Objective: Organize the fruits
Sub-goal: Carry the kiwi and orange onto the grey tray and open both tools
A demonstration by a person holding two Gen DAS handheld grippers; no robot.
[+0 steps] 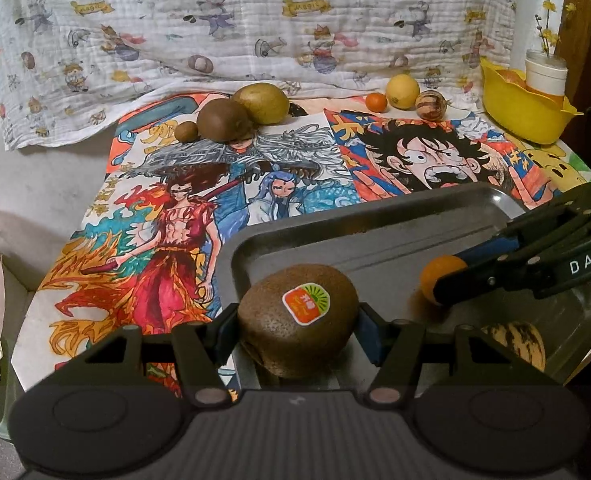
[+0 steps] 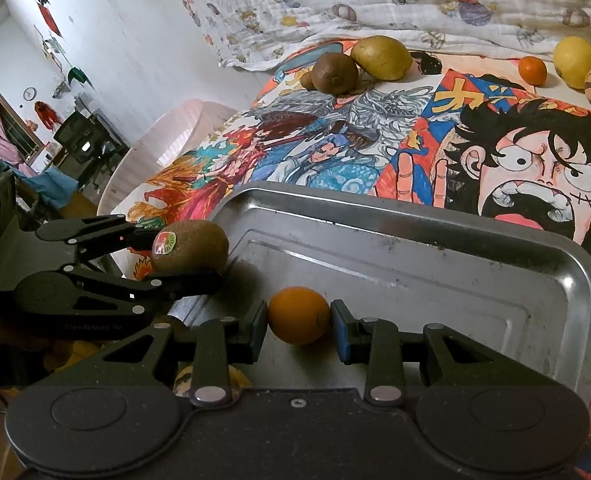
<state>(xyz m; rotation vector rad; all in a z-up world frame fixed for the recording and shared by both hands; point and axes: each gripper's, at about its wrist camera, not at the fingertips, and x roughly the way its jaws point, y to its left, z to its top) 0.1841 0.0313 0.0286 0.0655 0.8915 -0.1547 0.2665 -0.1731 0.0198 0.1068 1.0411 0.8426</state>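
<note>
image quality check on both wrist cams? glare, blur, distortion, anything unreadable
Left wrist: strong fisheye bending with dark corners; the kiwi in the left gripper is sharp, its sticker text unreadable; the striped fruit is half hidden. Right wrist: tilted view, soft glare on the metal tray, the orange in the right gripper crisp, the room at left washed out and hazy.

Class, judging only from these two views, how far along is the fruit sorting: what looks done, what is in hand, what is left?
Done: a striped fruit seems to lie already in the metal tray. In hand: the left gripper clamps a stickered kiwi at the tray's edge; the right gripper holds a small orange over the tray. Left: six fruits at the back, including a kiwi, lemon and tangerine.
</note>
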